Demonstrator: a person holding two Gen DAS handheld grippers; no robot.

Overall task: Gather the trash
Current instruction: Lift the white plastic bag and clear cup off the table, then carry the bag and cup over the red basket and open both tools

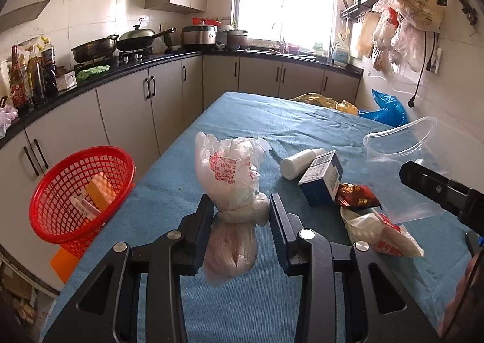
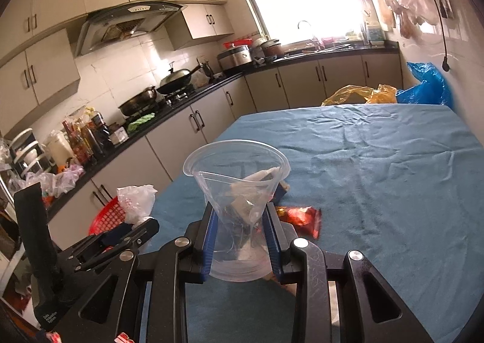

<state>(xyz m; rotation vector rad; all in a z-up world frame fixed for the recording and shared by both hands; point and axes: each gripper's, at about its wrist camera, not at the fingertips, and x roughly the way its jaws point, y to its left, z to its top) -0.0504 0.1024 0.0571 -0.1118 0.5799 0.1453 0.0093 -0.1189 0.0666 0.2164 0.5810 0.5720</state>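
Note:
My left gripper (image 1: pixel 241 213) is shut on a knotted white plastic bag (image 1: pixel 231 179) with red print, held above the blue tablecloth (image 1: pixel 230 306). My right gripper (image 2: pixel 240 228) is shut on a clear plastic cup (image 2: pixel 237 179), squeezing its lower part; the cup also shows at the right of the left wrist view (image 1: pixel 402 158). On the cloth lie a white bottle (image 1: pixel 298 163), a blue-and-white box (image 1: pixel 322 179), a red snack wrapper (image 1: pixel 357 196) and a white-and-red packet (image 1: pixel 381 234). A red mesh basket (image 1: pixel 81 191) with a few items stands at the table's left edge.
Kitchen counter with cabinets (image 1: pixel 127 100) runs along the left and back, with bottles (image 1: pixel 30 73), pans (image 1: pixel 96 47) and a sink under the window. Yellow bag (image 1: pixel 320 100) and blue bag (image 1: pixel 387 110) lie beyond the table's far end. Bags hang on the right wall (image 1: pixel 405 19).

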